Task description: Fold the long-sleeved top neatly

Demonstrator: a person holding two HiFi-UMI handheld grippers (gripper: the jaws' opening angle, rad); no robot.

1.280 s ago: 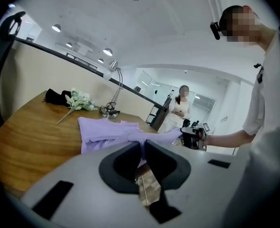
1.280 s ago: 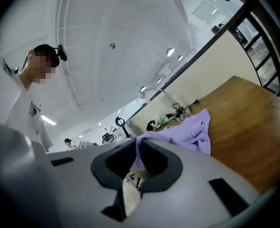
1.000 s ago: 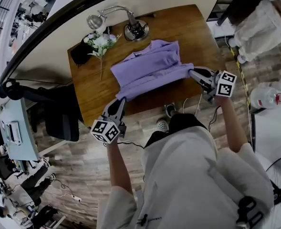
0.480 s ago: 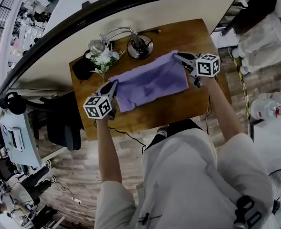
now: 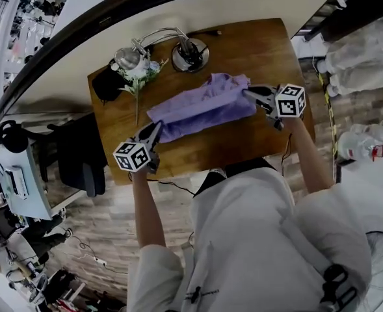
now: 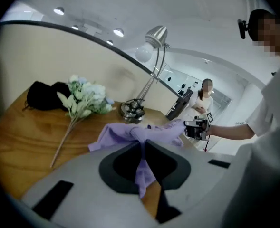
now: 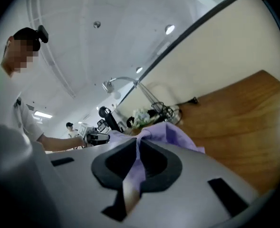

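My left gripper [image 5: 156,129] and right gripper [image 5: 250,95], jaws nearly closed, each pinch one end of the purple top [image 5: 201,106] between them.

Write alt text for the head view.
Seen from above, a person holds a purple top over a wooden table, the left gripper and the right gripper each shut on one end. A lamp and flowers sit behind it.

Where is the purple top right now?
Head view: the purple top spans the middle of the table, pinched between the left tongs and right tongs, just in front of the lamp base.
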